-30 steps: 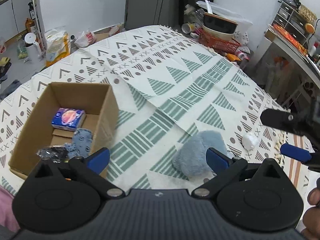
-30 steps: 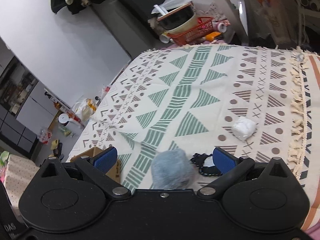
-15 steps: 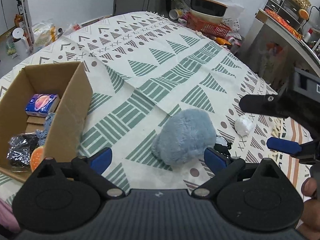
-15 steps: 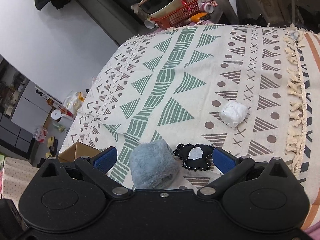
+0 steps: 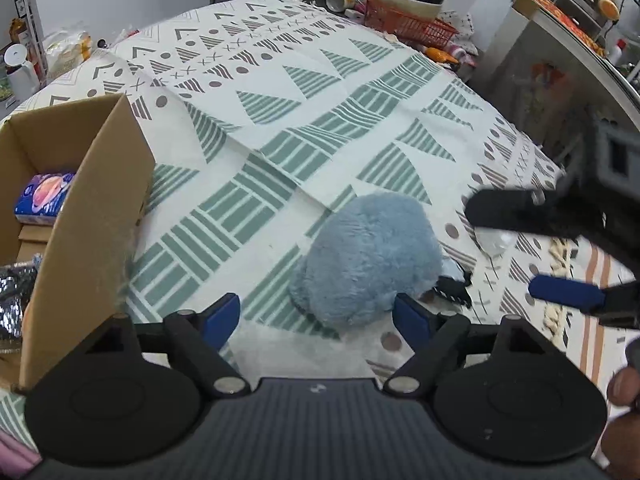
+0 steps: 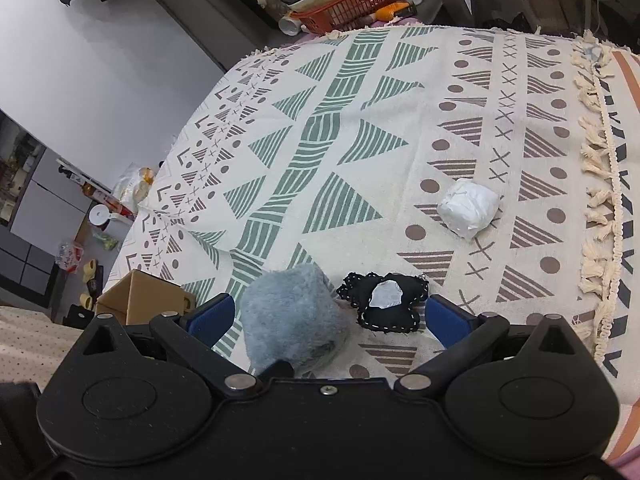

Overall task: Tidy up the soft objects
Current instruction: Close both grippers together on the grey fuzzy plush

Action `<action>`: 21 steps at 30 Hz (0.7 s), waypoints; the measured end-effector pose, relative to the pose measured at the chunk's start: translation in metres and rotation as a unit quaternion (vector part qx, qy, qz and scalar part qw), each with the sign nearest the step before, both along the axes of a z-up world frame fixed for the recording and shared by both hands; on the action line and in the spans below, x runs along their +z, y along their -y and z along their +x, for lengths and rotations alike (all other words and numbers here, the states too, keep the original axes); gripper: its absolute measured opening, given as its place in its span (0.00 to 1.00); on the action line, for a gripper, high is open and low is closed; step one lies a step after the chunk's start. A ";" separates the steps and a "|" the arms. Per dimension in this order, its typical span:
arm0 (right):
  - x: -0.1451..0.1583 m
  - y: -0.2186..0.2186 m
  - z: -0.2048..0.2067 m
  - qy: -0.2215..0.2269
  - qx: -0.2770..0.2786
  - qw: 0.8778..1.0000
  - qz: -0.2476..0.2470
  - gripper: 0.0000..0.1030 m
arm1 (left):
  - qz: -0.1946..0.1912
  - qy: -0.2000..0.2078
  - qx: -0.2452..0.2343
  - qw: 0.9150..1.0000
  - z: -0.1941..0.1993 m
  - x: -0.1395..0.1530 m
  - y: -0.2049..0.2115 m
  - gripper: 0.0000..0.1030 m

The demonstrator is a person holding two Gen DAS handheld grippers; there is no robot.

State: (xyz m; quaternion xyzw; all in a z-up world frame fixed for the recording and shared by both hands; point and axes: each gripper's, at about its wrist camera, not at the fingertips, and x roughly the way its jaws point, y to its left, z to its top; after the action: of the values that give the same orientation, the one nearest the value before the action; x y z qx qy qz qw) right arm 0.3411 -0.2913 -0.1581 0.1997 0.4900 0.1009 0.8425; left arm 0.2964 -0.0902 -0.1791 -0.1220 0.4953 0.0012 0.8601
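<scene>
A fluffy blue plush lies on the patterned cloth, just ahead of my open left gripper and nearer its right finger. It touches neither finger. Beside it lies a black lace-edged piece with a white centre, and farther off a white crumpled wad. My right gripper is open, with the plush and the black piece just ahead of its fingers. In the left wrist view the right gripper hovers over the wad, half hiding it.
An open cardboard box stands at the left and holds a tissue pack and a shiny dark item. A red basket with clutter sits past the far edge. The cloth's tasselled fringe runs along the right. A hand shows at the lower right.
My left gripper has swung right from the box toward the blue plush, which now looms larger. My right gripper has moved closer over the plush and black piece. Both stayed open.
</scene>
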 end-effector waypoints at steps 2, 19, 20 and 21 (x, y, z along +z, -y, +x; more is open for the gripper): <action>-0.003 -0.001 0.001 -0.003 -0.001 1.000 -0.002 0.99 | 0.007 0.010 -0.007 1.000 0.004 0.002 -0.001 0.79; -0.030 -0.014 0.022 -0.033 -0.008 0.997 0.072 0.61 | -0.039 0.054 -0.049 0.997 0.040 -0.005 -0.030 0.29; -0.031 -0.017 0.024 -0.034 -0.005 0.997 0.071 0.61 | -0.047 0.054 -0.046 0.996 0.041 -0.006 -0.033 0.29; -0.032 -0.021 0.026 -0.035 -0.002 0.997 0.070 0.60 | -0.056 0.055 -0.043 0.996 0.042 -0.008 -0.036 0.29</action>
State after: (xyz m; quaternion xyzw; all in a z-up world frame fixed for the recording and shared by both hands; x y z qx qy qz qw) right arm 0.3670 -0.2703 -0.1904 0.2630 0.5104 0.1259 0.8090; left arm 0.3380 -0.0545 -0.1866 -0.1484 0.4517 -0.0701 0.8769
